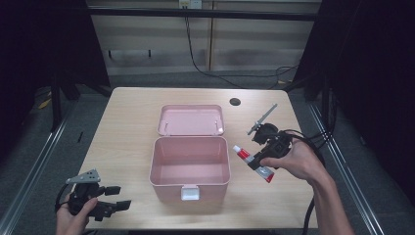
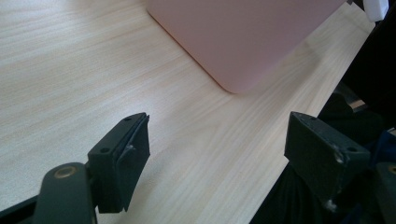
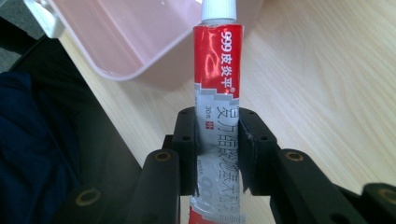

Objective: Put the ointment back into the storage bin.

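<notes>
left gripper (image 1: 115,201): black, grey three-cornered plate | right gripper (image 1: 255,162): black, trailing cable

In the right gripper view, the lower end of the ointment tube (image 3: 217,93) is cut off by the bottom edge, and the pads of the right tool (image 3: 217,154) cover part of its print. In the left gripper view, the pink box (image 2: 247,37) is blurred and cut off at the top. The far corners of the tabletop (image 1: 127,127) fade into dark surroundings in the high view.
</notes>
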### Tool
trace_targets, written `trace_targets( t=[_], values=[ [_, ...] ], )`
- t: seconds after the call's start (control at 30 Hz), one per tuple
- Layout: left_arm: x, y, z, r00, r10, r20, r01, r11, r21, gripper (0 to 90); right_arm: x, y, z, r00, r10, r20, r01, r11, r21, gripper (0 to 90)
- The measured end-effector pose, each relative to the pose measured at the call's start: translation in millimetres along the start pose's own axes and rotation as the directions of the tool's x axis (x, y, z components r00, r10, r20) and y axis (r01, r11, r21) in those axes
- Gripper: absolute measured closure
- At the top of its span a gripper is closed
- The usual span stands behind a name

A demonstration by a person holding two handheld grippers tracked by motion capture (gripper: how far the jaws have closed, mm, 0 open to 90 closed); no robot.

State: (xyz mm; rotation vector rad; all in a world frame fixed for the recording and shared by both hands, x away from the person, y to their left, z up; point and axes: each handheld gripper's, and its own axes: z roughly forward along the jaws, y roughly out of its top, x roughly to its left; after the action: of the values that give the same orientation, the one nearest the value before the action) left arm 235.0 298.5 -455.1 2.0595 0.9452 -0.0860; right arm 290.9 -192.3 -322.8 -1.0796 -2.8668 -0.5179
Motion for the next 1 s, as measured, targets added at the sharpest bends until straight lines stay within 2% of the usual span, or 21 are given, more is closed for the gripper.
trace_targets(
  t=[0.23, 0.53, 0.57, 0.87, 1.0],
  values=[
    [0.0, -0.1, -0.1, 1.0000, 0.000, 0.001, 0.000, 1.0000, -0.001, 22.1, 5.8, 10.1, -0.8, 0.9986, -0.047, -0.025, 0.047, 0.999, 0.010, 71.4],
    [0.2, -0.4, -0.4, 1.0000, -0.005, 0.007, 0.005, 1.0000, -0.004, 22.1, 12.0, 27.5, -5.7, 0.9969, -0.076, -0.017, 0.077, 0.997, 0.011, 71.4],
    [0.2, -0.4, -0.4, 1.0000, -0.005, 0.007, 0.005, 1.0000, -0.003, 22.1, 13.1, 30.4, -4.8, 0.9952, -0.096, -0.021, 0.096, 0.995, 0.017, 71.4],
    [0.6, -0.6, -1.1, 1.0000, -0.001, 0.004, 0.001, 1.0000, -0.005, 22.1, 26.7, 58.2, -4.3, 0.9886, -0.148, -0.025, 0.150, 0.987, 0.065, 71.4],
    [0.5, -0.6, -1.5, 1.0000, 0.000, 0.006, 0.000, 1.0000, -0.005, 22.1, 34.7, 66.8, -2.1, 0.9793, -0.198, -0.043, 0.200, 0.979, 0.047, 71.4]
  ],
)
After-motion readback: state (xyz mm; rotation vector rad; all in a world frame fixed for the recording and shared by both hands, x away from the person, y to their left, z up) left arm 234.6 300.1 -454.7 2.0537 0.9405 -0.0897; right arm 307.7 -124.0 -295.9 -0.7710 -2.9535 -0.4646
